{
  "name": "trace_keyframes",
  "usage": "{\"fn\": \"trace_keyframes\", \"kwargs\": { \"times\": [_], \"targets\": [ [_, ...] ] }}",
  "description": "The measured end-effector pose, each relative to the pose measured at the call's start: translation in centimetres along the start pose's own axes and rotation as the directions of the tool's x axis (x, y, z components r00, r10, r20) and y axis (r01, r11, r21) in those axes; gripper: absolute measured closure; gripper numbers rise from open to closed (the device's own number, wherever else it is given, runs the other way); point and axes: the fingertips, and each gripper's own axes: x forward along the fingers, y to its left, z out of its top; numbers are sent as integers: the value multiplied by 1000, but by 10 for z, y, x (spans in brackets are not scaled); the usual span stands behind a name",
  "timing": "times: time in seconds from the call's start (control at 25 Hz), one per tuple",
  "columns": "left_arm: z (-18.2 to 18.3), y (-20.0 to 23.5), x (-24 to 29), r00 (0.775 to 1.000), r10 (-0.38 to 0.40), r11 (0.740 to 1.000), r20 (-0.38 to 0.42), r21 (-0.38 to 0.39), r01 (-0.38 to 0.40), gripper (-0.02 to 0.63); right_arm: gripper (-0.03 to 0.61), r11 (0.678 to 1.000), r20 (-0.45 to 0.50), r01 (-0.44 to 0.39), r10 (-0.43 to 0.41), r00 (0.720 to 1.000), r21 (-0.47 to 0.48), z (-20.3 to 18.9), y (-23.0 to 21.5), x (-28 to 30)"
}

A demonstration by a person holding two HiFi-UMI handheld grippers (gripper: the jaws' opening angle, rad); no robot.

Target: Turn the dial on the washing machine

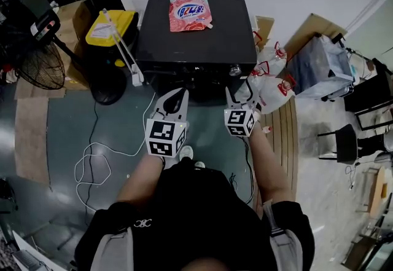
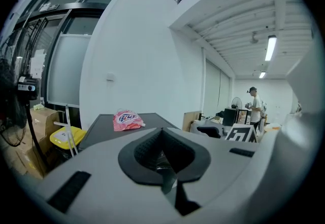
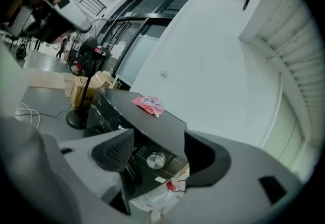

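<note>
Two grippers hover before the washing machine (image 1: 202, 42): right gripper (image 1: 240, 102) nearer, fingers (image 3: 114, 153) spread wide and empty, the dial (image 3: 156, 159) straight ahead between them at lower centre, not touching; left gripper (image 1: 177, 96) closed on nothing.

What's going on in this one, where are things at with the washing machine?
A person stands facing a black box-shaped washing machine with a pink plastic pouch lying on top, and holds tongs in each hand. The right tongs are open and lined up with the round silver dial on the front panel, not gripping it. The left tongs are shut and empty.
</note>
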Motion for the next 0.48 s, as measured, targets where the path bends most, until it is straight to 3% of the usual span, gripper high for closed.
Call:
{"fn": "trace_keyframes", "kwargs": {
  "times": [0.2,0.48],
  "targets": [
    [-4,21,9,999,36,999,-25,-7,-36,618,282,986,-83,-15,2,997,-164,-33,7,43],
    [-15,45,20,994,84,996,-70,-3,-85,618,284,940,-196,-72,6,980,-333,-90,22,96]
  ]
}}
